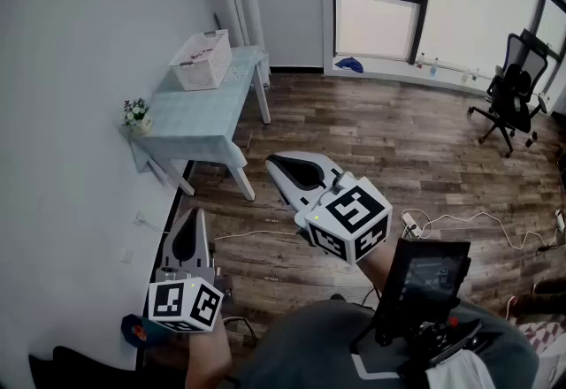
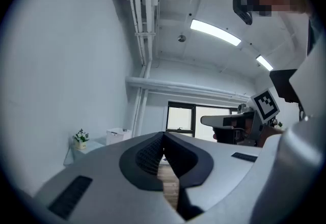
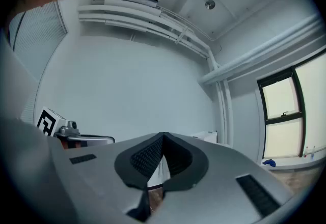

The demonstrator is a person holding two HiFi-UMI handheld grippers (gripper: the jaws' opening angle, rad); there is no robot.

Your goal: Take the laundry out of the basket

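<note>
A white laundry basket stands on the far end of a pale blue table by the wall, well away from both grippers; what lies inside it is not visible. The basket shows small in the left gripper view and the basket peeks over the jaws in the right gripper view. My left gripper is low at the left, shut and empty, tips touching. My right gripper is held higher in the middle, shut with nothing in it, pointing toward the table.
A small pot of flowers sits on the table's near corner. A wooden floor spreads to the right, with white cables and a power strip. A black office chair stands at the far right by the windows.
</note>
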